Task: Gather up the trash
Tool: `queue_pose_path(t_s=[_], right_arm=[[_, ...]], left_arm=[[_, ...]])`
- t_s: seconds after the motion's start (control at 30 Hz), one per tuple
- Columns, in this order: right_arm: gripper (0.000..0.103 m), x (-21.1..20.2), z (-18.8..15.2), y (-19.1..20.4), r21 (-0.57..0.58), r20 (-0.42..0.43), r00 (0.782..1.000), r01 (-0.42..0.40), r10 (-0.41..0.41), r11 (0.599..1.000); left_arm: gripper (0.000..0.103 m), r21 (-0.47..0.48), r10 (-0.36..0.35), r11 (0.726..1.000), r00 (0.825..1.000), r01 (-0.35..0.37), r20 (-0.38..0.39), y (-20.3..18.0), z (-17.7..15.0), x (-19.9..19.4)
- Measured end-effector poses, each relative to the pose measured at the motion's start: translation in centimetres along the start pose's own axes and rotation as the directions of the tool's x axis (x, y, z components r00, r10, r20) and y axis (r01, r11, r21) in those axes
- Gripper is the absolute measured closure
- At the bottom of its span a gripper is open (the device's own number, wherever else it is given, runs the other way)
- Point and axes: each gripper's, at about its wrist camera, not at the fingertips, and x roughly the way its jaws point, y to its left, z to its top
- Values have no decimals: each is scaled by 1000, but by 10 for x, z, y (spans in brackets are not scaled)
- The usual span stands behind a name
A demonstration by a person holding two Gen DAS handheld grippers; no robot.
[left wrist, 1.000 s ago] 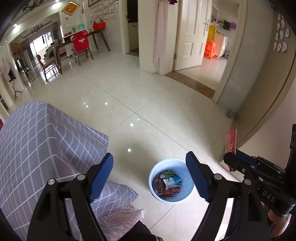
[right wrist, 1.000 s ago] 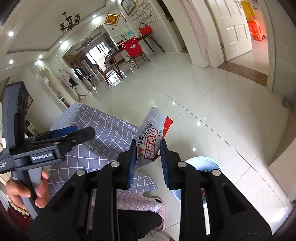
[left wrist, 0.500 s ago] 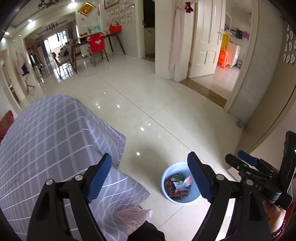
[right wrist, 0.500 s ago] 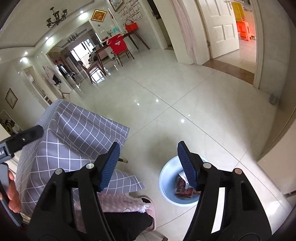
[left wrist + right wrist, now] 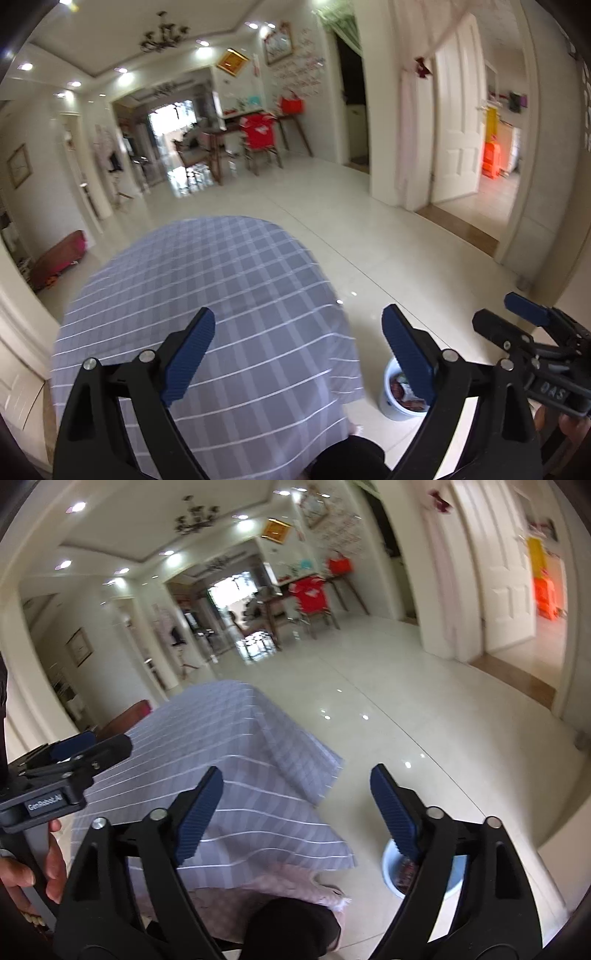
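My view: grey checked tablecloth [image 5: 207,295] fills the foreground; beside it on the floor, the pale blue trash basin [image 5: 388,860] holds snack wrappers [image 5: 400,391]. My left gripper [image 5: 299,354] and right gripper [image 5: 297,808] are opening, nothing between them.

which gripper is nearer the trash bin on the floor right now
Right, as far as the views show. The right gripper is on the side of the trash bin, its jaws opening and empty. The left gripper, also opening and empty, is over the checked tablecloth, farther from the bin.

Black tongs [image 5: 298,341] w/ ribbed blue pads [image 5: 188,356], silver screws.
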Motion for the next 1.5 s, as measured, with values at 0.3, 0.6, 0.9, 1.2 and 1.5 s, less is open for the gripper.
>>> queue_pose_path(t_s=[0.3,0.6,0.9,1.2,1.5], right_arm=[[12,-58,-3,71,-117,77,997,-11,20,993],[9,-117,-11,83,-162,160,987,12,14,987],[8,-158,-23,83,-161,214,977,33,2,986],[7,-195,-27,71,-159,301,953,80,-29,984],[7,-214,-32,60,-134,351,935,112,-58,985]], left_arm=[[9,-39,62,997,995,-59,84,28,-12,-75],[8,-50,66,997,984,-59,164,19,-25,-137],[7,-46,54,998,970,-45,236,-4,-33,-183],[7,-33,47,999,961,-40,272,-28,-36,-201],[7,-1,64,998,950,-67,306,-41,-35,-209]])
